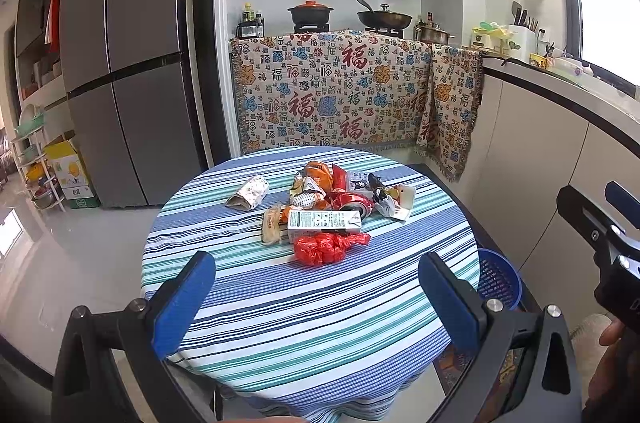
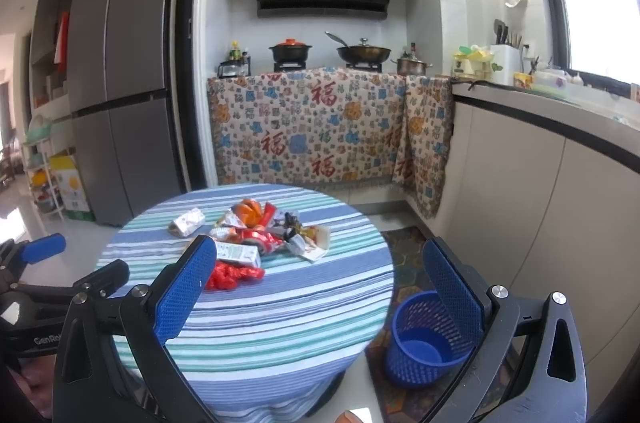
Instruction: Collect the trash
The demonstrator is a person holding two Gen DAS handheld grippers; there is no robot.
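From the left wrist camera, the left gripper (image 1: 316, 297) hangs above the near edge of the round table (image 1: 248, 307) with its striped cloth, blue pads spread wide and nothing between them. And there's the trash, heaped near the middle of the table: a red plastic bag (image 1: 326, 247) nearest, a white carton (image 1: 324, 222) touching it just behind, a crushed red can (image 1: 354, 203) and orange wrappers (image 1: 318, 175) beyond, with a patterned white packet (image 1: 249, 192) lying apart on the left. Peeking out past the table's right edge, the blue mesh basket (image 1: 498, 279) sits on the floor. Over to the right wrist camera: the right gripper (image 2: 320, 287) is released too, jaws wide apart and holding nothing, off the table's right side. The same pile sits mid-table, the red bag (image 2: 232, 275) partly hidden behind the left pad, the carton (image 2: 240, 255) just above it. The blue basket (image 2: 420, 343) stands on a patterned mat (image 2: 404, 255) beside the table, showing a bare blue bottom.
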